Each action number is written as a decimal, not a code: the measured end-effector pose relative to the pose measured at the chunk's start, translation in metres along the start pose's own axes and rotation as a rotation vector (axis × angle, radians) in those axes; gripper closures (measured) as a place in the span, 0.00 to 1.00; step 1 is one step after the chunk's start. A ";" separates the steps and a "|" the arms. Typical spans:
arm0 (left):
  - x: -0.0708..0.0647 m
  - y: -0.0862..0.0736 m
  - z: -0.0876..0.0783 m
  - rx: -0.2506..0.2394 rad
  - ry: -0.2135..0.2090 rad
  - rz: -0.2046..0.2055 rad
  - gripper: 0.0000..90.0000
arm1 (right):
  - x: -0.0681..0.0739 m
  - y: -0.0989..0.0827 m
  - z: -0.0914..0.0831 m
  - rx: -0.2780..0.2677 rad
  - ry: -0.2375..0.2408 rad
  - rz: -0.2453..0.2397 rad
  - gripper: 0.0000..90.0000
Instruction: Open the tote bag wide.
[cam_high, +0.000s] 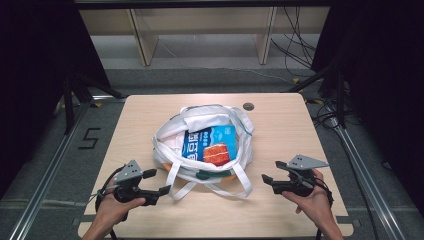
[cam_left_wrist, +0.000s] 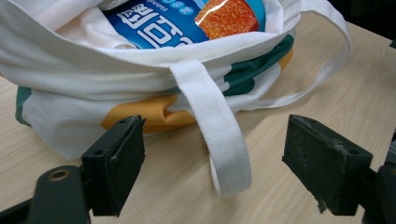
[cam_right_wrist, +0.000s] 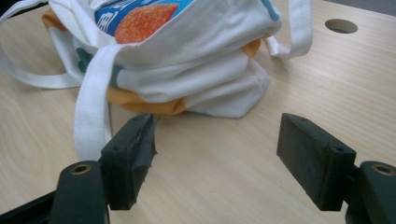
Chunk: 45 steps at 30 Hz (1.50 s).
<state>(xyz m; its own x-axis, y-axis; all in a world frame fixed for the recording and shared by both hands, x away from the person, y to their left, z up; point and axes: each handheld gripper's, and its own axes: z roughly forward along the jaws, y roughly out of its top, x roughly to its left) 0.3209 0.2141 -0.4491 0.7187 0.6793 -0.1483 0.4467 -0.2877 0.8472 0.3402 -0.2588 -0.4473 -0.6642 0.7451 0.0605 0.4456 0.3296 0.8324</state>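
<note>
A white tote bag (cam_high: 202, 145) sits at the centre of the high view on the wooden table (cam_high: 280, 210), with a blue snack packet (cam_high: 210, 143) lying in its open mouth. The left gripper (cam_high: 159, 181), at lower left, has its jaws spread and empty, with a bag strap (cam_left_wrist: 219, 140) lying between them untouched. The right gripper (cam_high: 267, 182), at lower right, is also spread wide over bare wood. The limp strap could slip off one pad as the jaws close, or a lopsided pull could tip the packet out. A round hole (cam_high: 248, 106) lies beyond the bag, out of the way.
</note>
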 end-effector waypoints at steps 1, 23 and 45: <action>-0.002 -0.003 0.000 -0.004 -0.001 -0.007 0.22 | 0.003 -0.001 -0.002 0.014 -0.001 0.013 0.32; -0.015 -0.038 0.003 0.022 -0.001 -0.029 0.21 | 0.016 -0.035 -0.012 0.034 0.002 0.011 0.30; -0.027 -0.056 0.000 0.035 0.033 0.006 0.20 | 0.026 -0.066 -0.021 0.050 0.034 0.001 0.30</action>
<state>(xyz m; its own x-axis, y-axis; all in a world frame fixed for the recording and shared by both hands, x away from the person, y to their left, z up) 0.2769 0.2116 -0.4926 0.7036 0.6994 -0.1257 0.4614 -0.3152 0.8293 0.2811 -0.2732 -0.4893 -0.6831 0.7259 0.0803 0.4749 0.3579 0.8040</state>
